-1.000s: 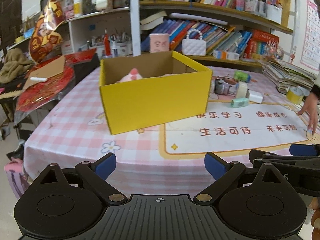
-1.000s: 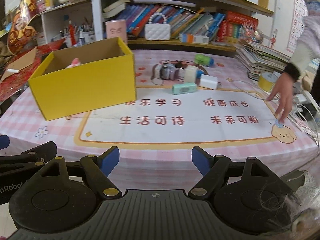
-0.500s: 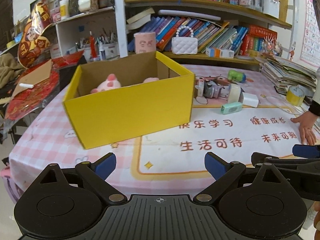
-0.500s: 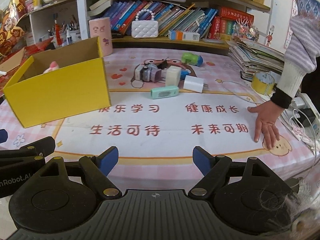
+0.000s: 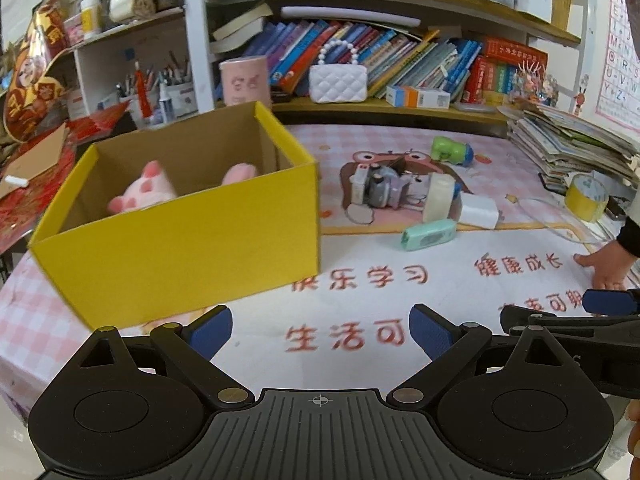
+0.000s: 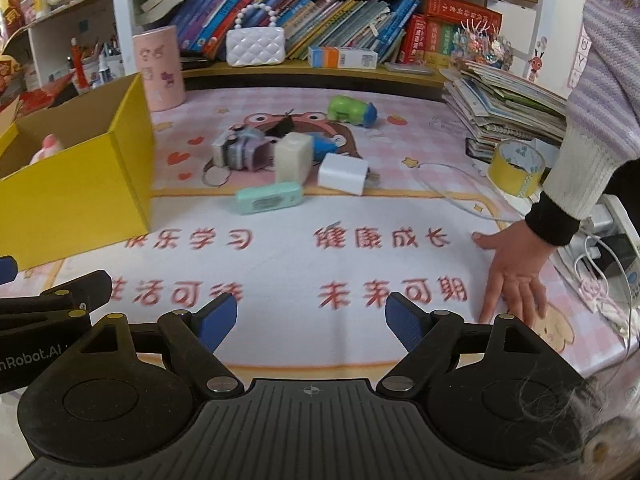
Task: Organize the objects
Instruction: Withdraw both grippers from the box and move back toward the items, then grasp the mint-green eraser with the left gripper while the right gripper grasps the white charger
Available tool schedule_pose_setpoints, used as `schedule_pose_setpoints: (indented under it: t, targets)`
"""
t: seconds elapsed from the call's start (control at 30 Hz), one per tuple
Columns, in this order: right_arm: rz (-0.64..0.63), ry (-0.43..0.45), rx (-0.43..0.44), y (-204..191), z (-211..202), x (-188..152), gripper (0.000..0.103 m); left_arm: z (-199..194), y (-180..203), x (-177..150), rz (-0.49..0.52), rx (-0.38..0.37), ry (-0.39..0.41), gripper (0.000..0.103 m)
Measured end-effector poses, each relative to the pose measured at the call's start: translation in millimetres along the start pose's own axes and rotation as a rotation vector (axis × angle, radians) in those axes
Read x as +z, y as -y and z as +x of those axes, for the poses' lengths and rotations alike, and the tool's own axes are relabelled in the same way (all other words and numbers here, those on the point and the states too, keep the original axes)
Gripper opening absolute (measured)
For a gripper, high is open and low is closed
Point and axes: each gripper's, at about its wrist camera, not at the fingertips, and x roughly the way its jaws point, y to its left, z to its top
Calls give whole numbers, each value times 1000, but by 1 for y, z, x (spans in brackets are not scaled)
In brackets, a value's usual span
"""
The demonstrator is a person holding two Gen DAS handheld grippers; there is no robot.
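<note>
A yellow cardboard box (image 5: pixel 192 240) (image 6: pixel 72 200) stands at the table's left with a pink plush toy (image 5: pixel 144 194) inside. Beyond it lies a cluster of small items: a mint green case (image 6: pixel 269 198) (image 5: pixel 429 234), a white charger block (image 6: pixel 343 173), a cream block (image 6: pixel 294 157), a purple toy camera (image 6: pixel 240 152) and a green and blue toy (image 6: pixel 352 111). My left gripper (image 5: pixel 320 332) is open and empty in front of the box. My right gripper (image 6: pixel 312 320) is open and empty over the printed mat, well short of the items.
A person's hand (image 6: pixel 512 276) rests flat on the mat at the right. A yellow tape roll (image 6: pixel 517 168), a stack of books (image 6: pixel 508 100) and a power strip with cables (image 6: pixel 608 240) sit at the right edge. A pink cup (image 6: pixel 159 68) and bookshelf stand behind.
Both grippers have moved forward and right over the table, so the box and items look nearer. The person's hand has slid inward on the mat. Both grippers stay open.
</note>
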Motion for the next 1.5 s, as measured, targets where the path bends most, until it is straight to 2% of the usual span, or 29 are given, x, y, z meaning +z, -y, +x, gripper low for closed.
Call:
schedule_pose_setpoints:
  t: [0.3,0.47,0.6,0.77,1.07,1.23,1.27,1.3,1.33,1.5]
  targets:
    - [-10,34,52,32,24,29,77,21,26,22,-36,-15,1,96]
    - [-14,81,75,48,35,50,76,30,46,30,-12,-13,17,90]
    - [1,82,85,63,50,64,73,43,61,35,-1,-7,8,88]
    - [35,62,90,79,70,78,67,70,79,43,8,5,-16,86]
    - [27,48,87,97,91,94,67,133,111,53,-50,2,-90,86]
    - [23,48,92,104,98,101,67,154,119,57,-69,28,-105,86]
    - [23,46,93,104,99,103,67,157,119,58,-77,37,-107,85]
    - [24,43,94,105,101,104,67,160,118,59,-82,41,-112,74]
    - [26,40,96,105,103,105,67,162,118,60,-83,43,-117,69]
    - [28,9,137,102,118,109,69,155,108,61,-81,46,-110,69]
